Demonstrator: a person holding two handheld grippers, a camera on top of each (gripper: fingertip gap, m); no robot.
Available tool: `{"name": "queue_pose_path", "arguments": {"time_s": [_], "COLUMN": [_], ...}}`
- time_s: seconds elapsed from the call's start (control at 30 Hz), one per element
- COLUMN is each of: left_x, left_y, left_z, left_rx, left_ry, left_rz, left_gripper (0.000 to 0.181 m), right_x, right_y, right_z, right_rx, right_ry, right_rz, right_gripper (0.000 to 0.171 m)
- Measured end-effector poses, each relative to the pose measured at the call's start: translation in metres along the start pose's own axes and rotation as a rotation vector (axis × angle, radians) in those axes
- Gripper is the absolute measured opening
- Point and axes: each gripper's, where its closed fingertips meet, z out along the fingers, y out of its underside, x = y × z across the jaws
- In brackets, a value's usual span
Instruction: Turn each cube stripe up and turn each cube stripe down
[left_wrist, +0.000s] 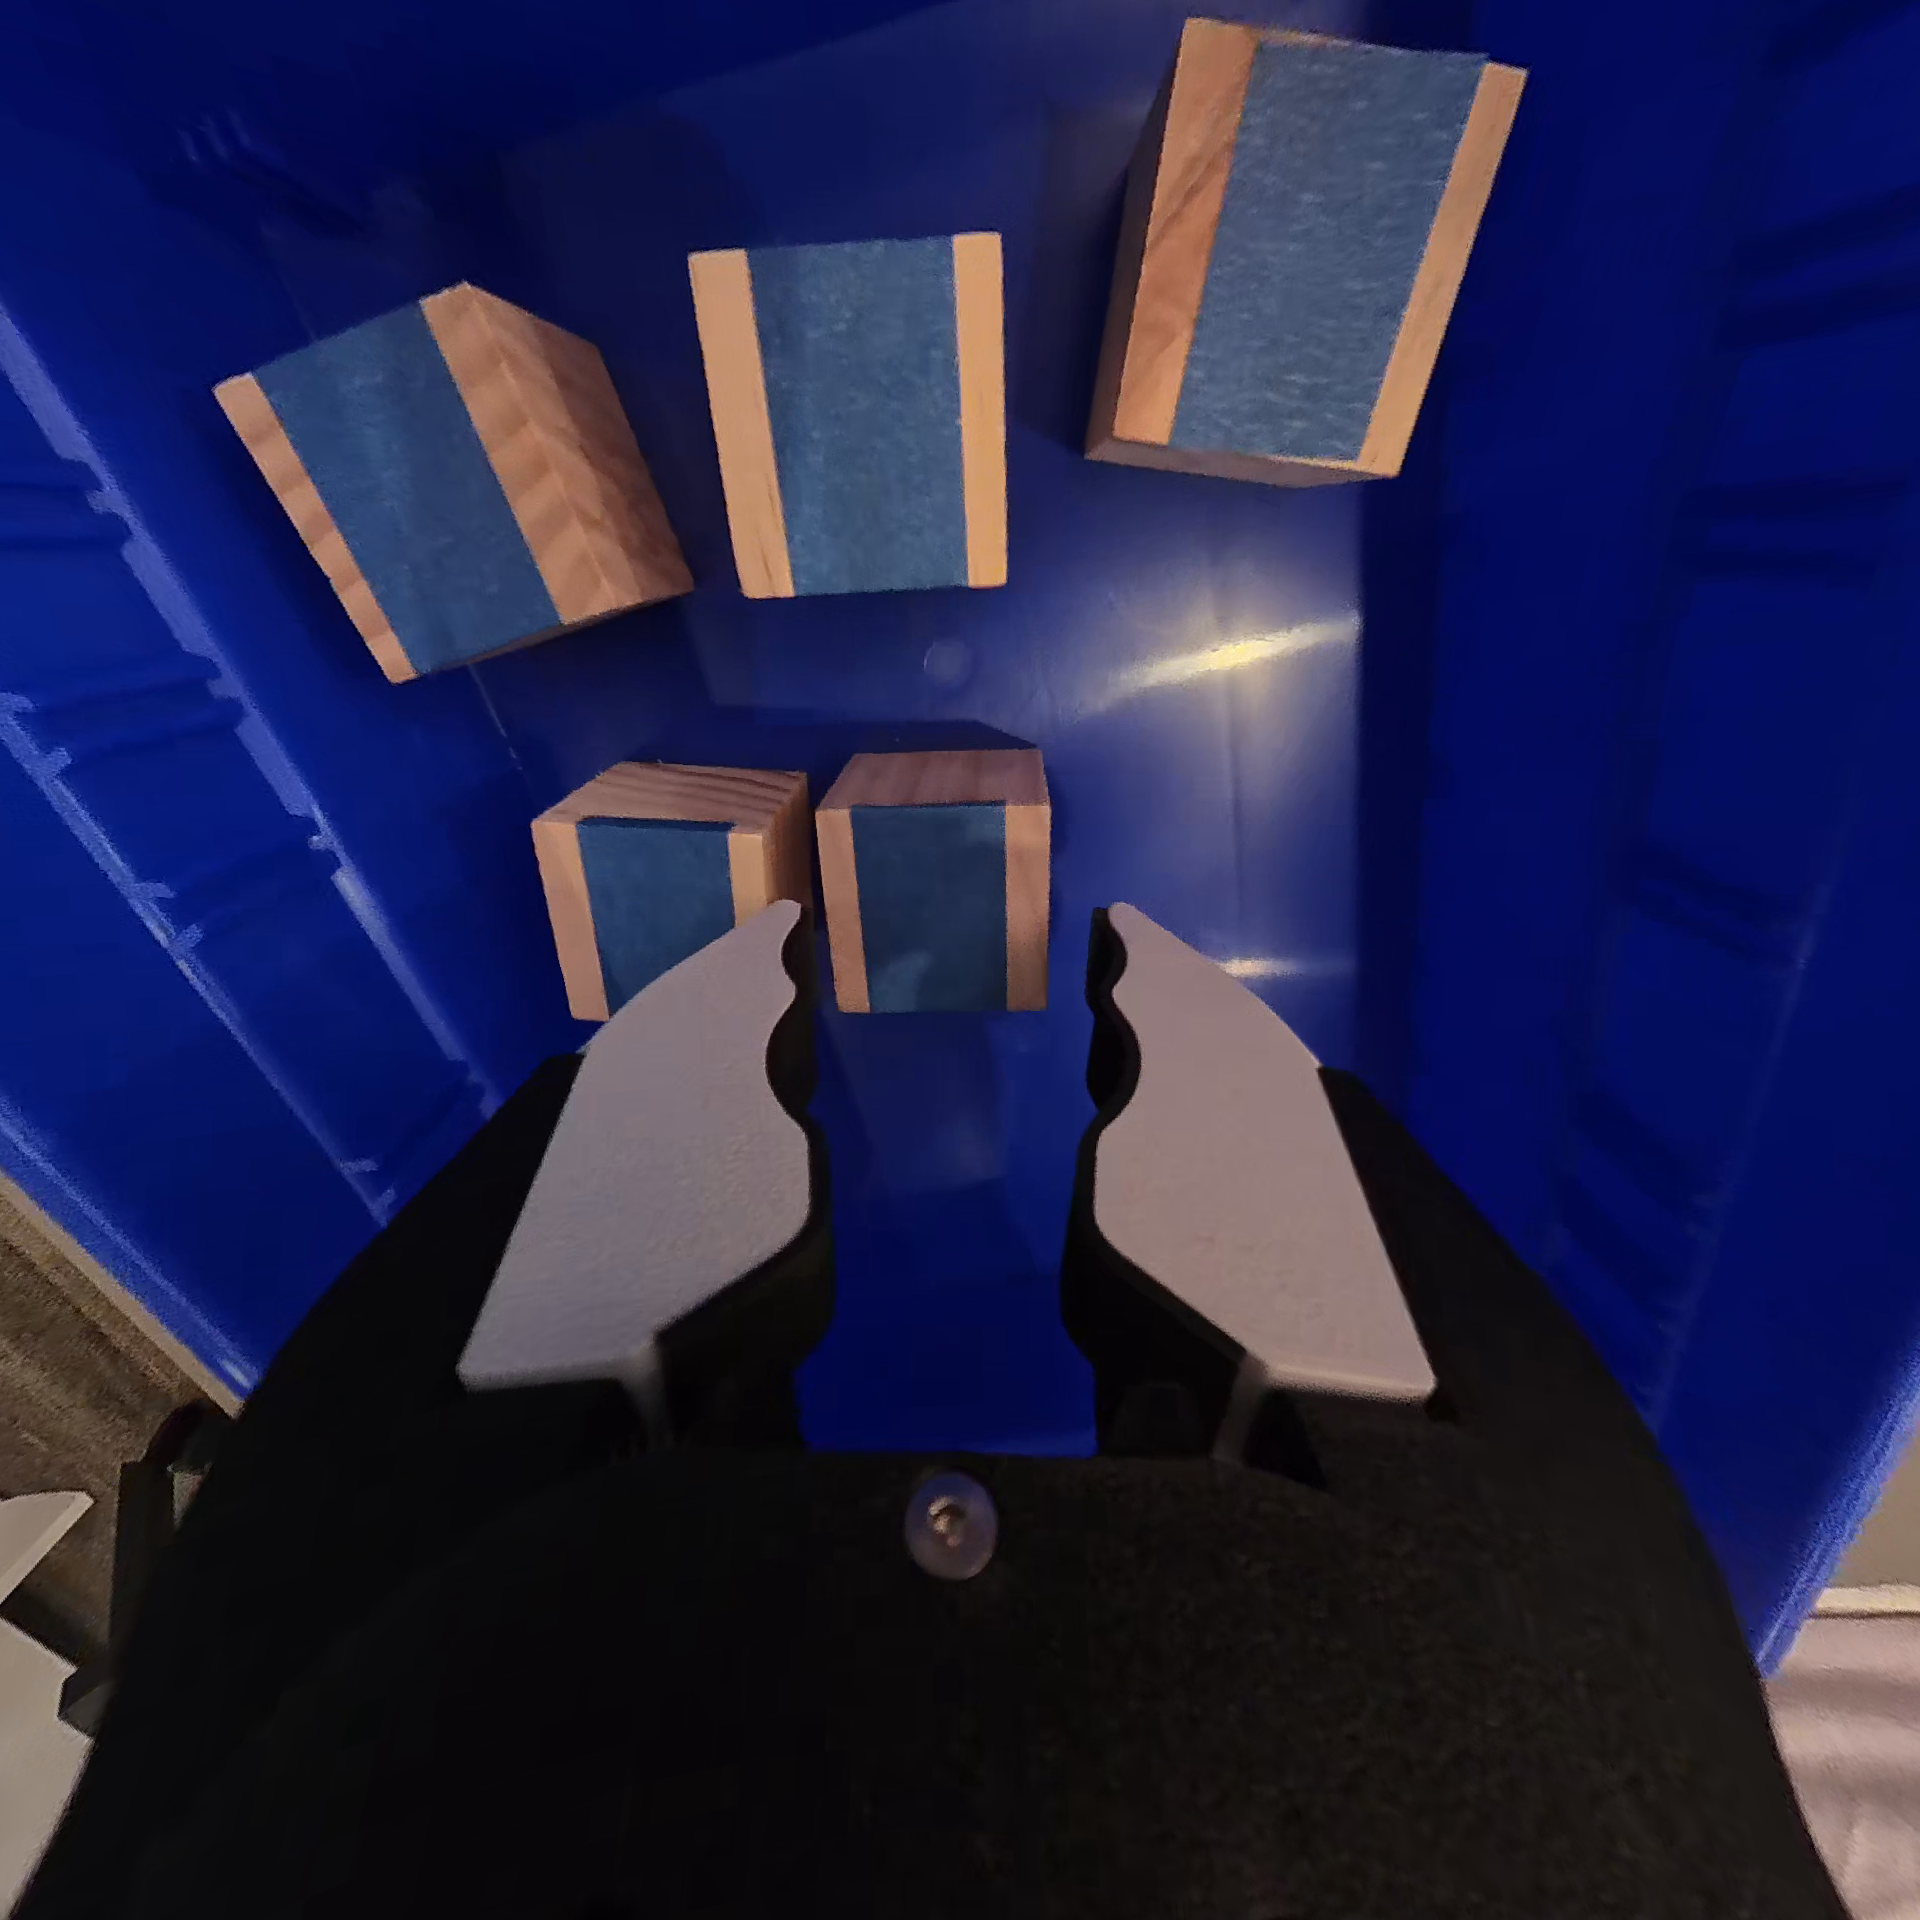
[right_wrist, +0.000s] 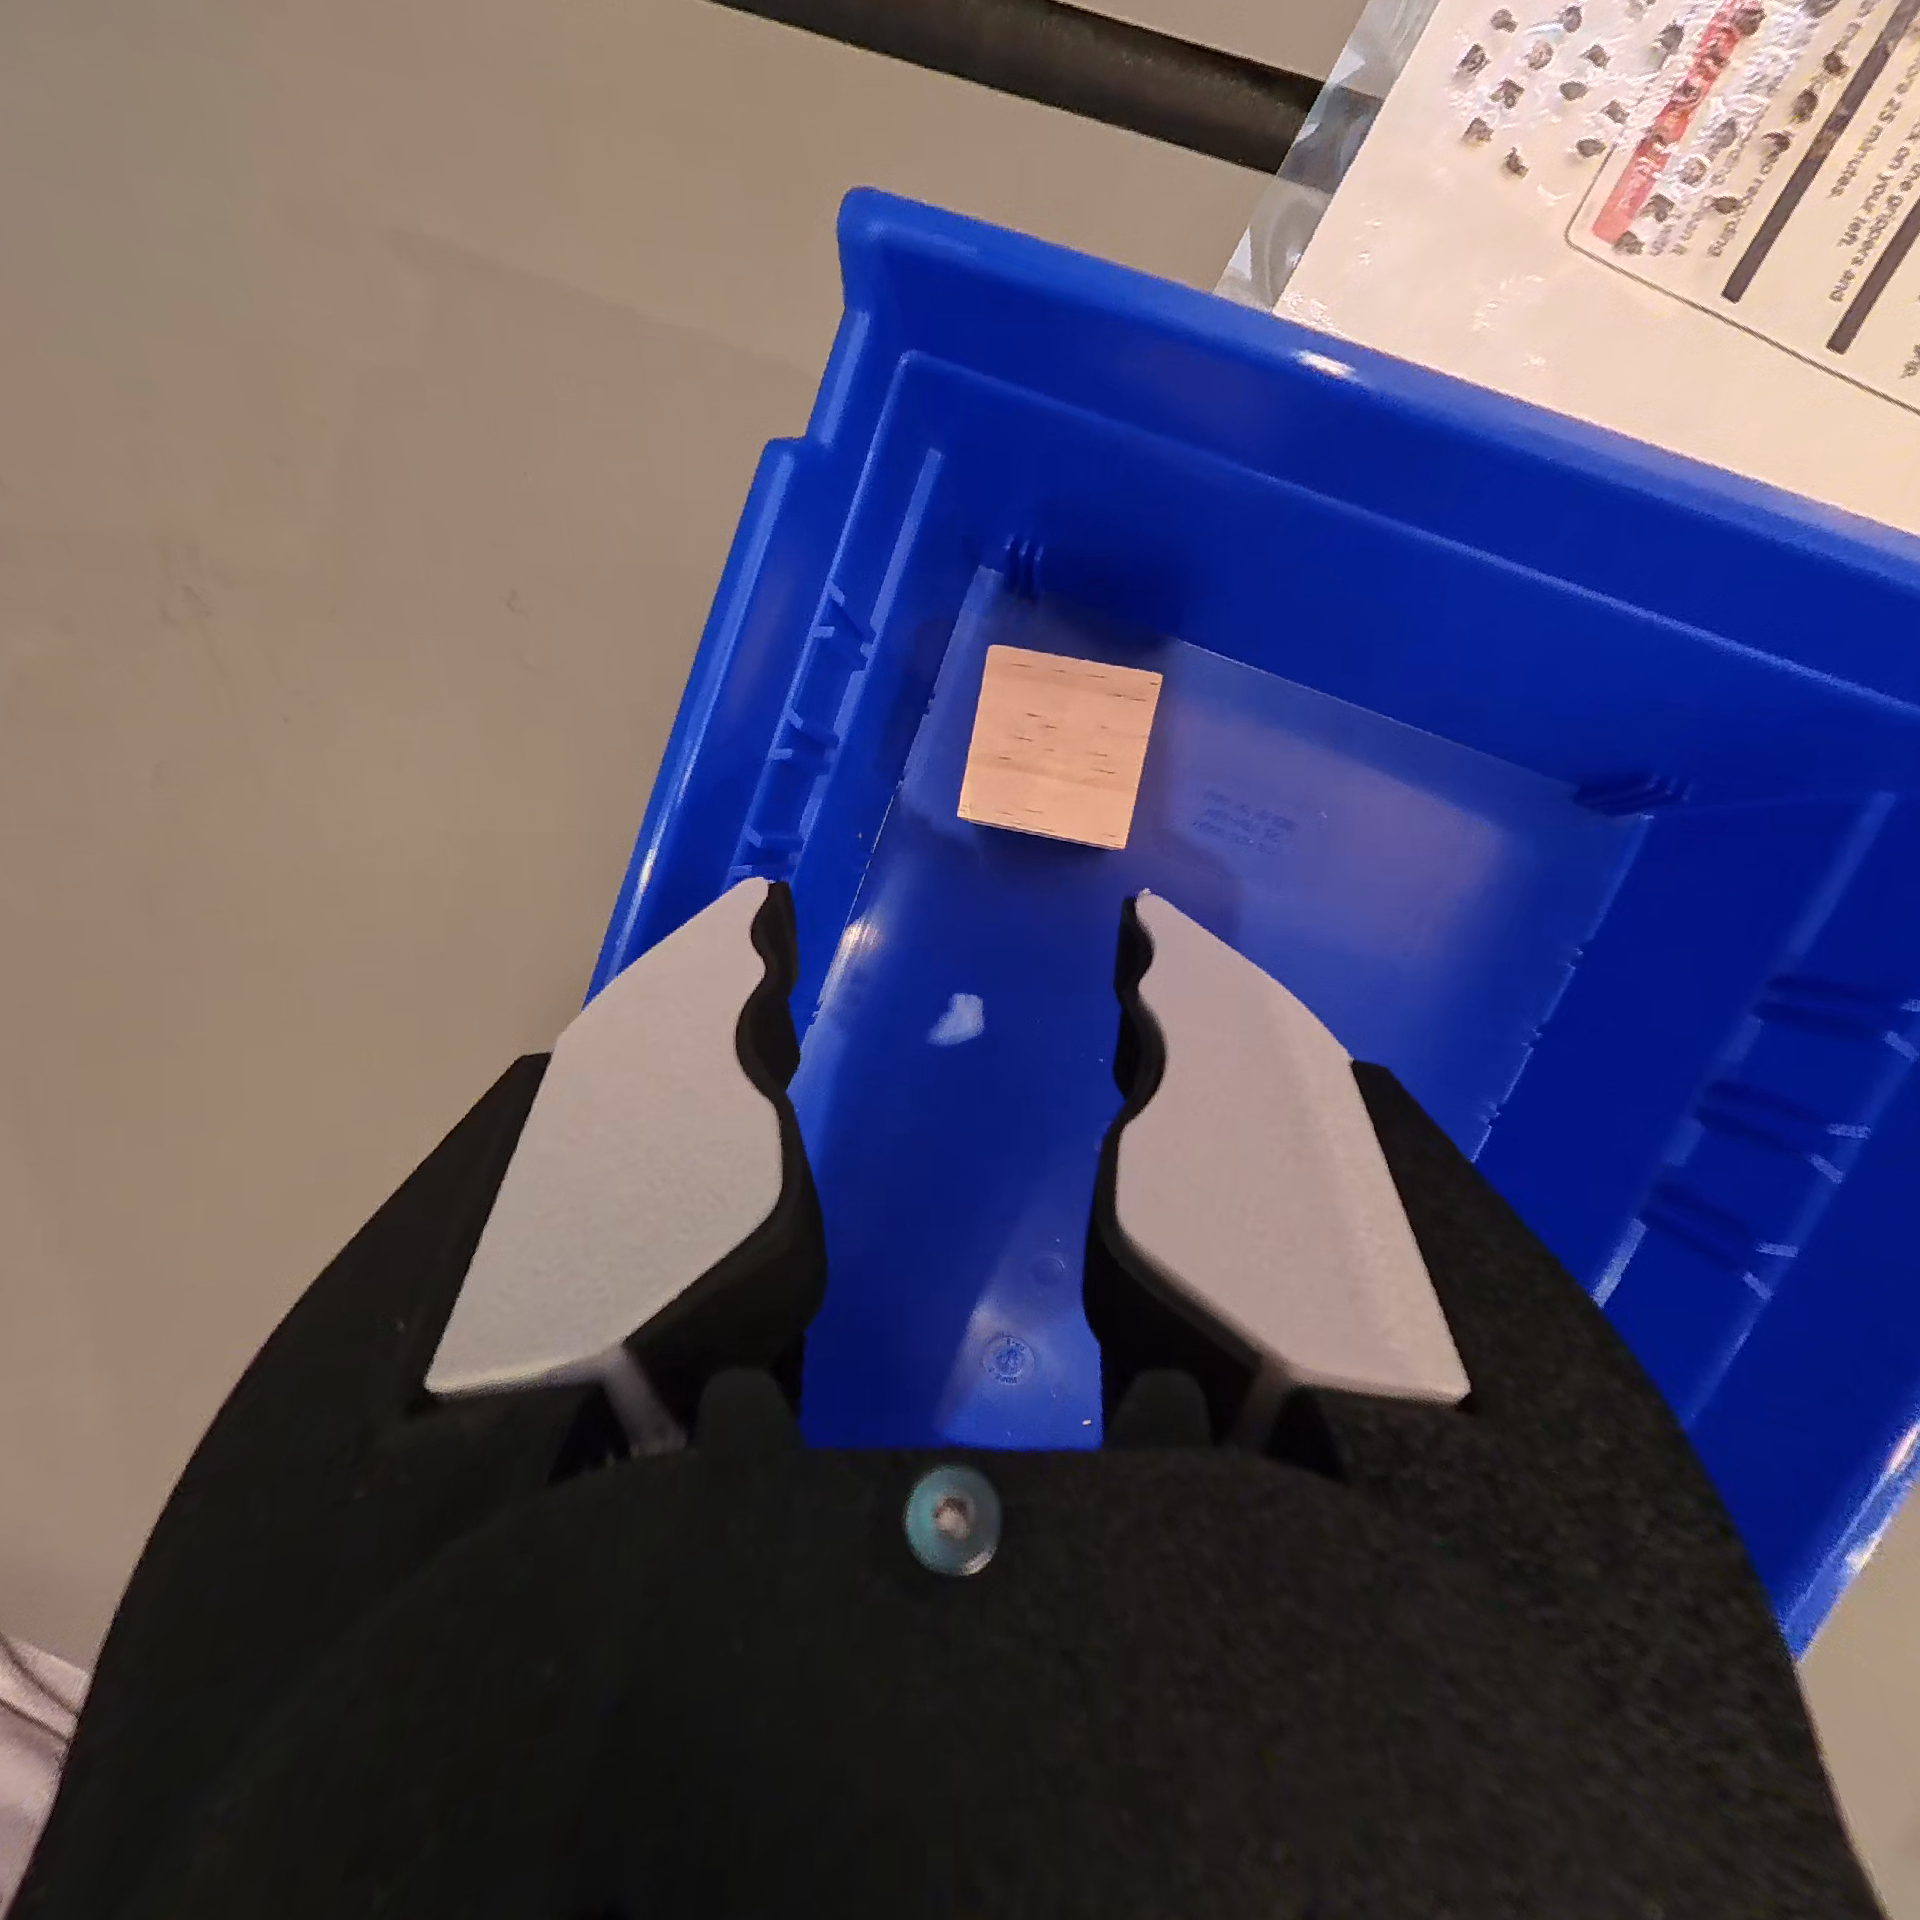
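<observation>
Left gripper (left_wrist: 945, 914) pointed down into a blue bin (left_wrist: 1621, 727), fingers (left_wrist: 686, 1122) spread apart, nothing between them. Five wooden cubes sat on that bin's floor, all with the blue stripe facing up. Near row: one cube (left_wrist: 933, 883) sat just ahead of the gap between the fingertips, a second cube (left_wrist: 665, 894) was just beside it on the left, its near corner hidden behind the left fingertip. Far row: a left cube (left_wrist: 447, 478) turned at an angle, a middle cube (left_wrist: 847, 416) roughly square to the view, and a right cube (left_wrist: 1299, 260) well apart toward the far right corner. Couldn't tell whether the fingertips touched any cube. Right gripper (right_wrist: 951, 904) hovered over a second blue bin (right_wrist: 1351, 499) on a pale tabletop (right_wrist: 364, 520), angled down toward its floor, fingers (right_wrist: 644, 1132) likewise apart and holding nothing. One cube (right_wrist: 1060, 746) lay near the far left corner of that bin, plain wood face up, no stripe visible, clear of the fingertips. A printed sheet in a clear sleeve (right_wrist: 1621, 156) lay beyond the bin at the top right.
</observation>
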Motion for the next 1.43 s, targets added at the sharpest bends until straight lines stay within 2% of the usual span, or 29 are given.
{"name": "queue_pose_path", "arguments": {"time_s": [0.67, 0.77, 0.87, 1.0, 1.07, 1.13, 1.2, 1.3, 1.33, 1.43], "left_x": [0.001, 0.007, 0.016, 0.050, 0.078, 0.111, 0.141, 0.180, 0.192, 0.225], "left_y": [-0.004, -0.006, -0.007, -0.011, -0.011, -0.006, 0.000, 0.004, 0.005, 0.009], "left_z": [0.013, 0.001, -0.031, -0.103, -0.143, -0.177, -0.198, -0.212, -0.216, -0.217], "left_rx": [-0.048, -0.006, 0.100, 0.405, 0.569, 0.664, 0.684, 0.660, 0.643, 0.543], "left_ry": [-0.074, -0.055, 0.008, 0.300, 0.514, 0.765, 0.973, 1.200, 1.278, 1.478], "left_rz": [0.046, 0.072, 0.097, 0.179, 0.251, 0.340, 0.416, 0.477, 0.485, 0.483], "left_gripper": [0.044, 0.044, 0.044, 0.044, 0.044, 0.044, 0.044, 0.044, 0.043, 0.044], "right_x": [-0.003, -0.004, -0.008, -0.022, -0.040, -0.071, -0.118, -0.208, -0.236, -0.300], "right_y": [0.003, 0.002, -0.001, -0.016, -0.029, -0.046, -0.065, -0.076, -0.077, -0.068], "right_z": [0.006, 0.005, 0.001, -0.014, -0.025, -0.038, -0.052, -0.070, -0.075, -0.080], "right_rx": [-0.032, -0.035, -0.019, 0.055, 0.124, 0.223, 0.366, 0.605, 0.677, 0.796], "right_ry": [0.007, 0.015, 0.027, 0.055, 0.062, 0.043, 0.008, -0.084, -0.117, -0.191], "right_rz": [-0.036, -0.047, -0.067, -0.145, -0.225, -0.329, -0.516, -0.794, -0.840, -0.936], "right_gripper": [0.055, 0.055, 0.054, 0.053, 0.054, 0.057, 0.059, 0.063, 0.071, 0.072]}}
